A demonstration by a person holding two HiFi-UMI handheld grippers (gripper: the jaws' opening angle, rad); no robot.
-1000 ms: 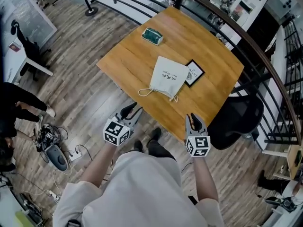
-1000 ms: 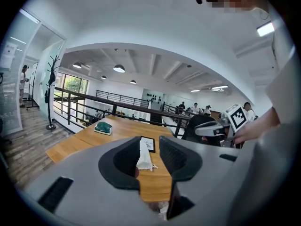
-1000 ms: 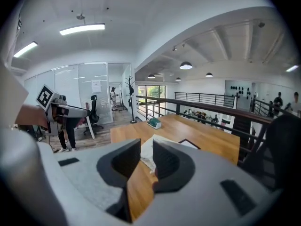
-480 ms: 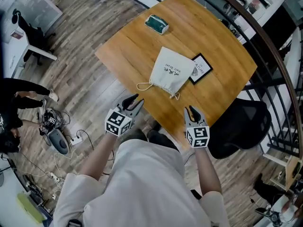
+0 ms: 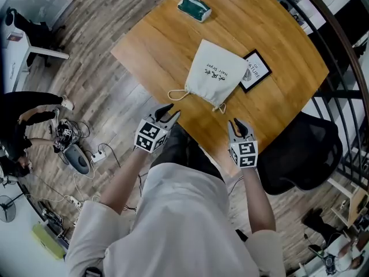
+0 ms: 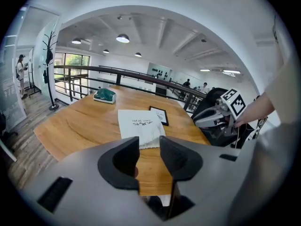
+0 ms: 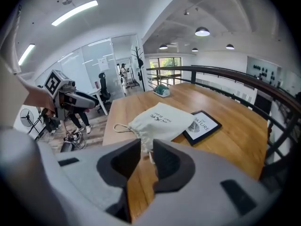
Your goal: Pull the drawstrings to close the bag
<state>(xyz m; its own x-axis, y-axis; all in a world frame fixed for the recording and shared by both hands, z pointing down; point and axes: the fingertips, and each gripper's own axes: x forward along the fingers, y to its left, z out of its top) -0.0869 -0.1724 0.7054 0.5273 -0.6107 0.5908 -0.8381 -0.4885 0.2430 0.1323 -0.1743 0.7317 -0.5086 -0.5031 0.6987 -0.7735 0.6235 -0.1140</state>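
Observation:
A white cloth drawstring bag (image 5: 216, 74) lies flat on the wooden table (image 5: 155, 45), its mouth toward the near edge. One cord loop (image 5: 176, 95) trails at the mouth's left and a short cord end (image 5: 219, 107) at its right. My left gripper (image 5: 169, 113) hovers at the table's near edge, below the loop, jaws slightly apart and empty. My right gripper (image 5: 239, 126) hangs just below the cord end, also narrowly open and empty. The left gripper view shows the bag (image 6: 140, 126) beyond the left gripper (image 6: 149, 147). The bag (image 7: 160, 119) lies just ahead of the right gripper (image 7: 146, 157).
A green packet (image 5: 194, 8) sits at the table's far side and a black-framed picture (image 5: 255, 71) lies right of the bag. A black chair (image 5: 300, 154) stands at the right. A railing (image 5: 340, 68) runs behind the table. A person (image 5: 23, 114) and cables (image 5: 81, 154) are on the floor at left.
Both grippers have moved forward toward the table's near edge and the bag's mouth. The bag has not moved on the table.

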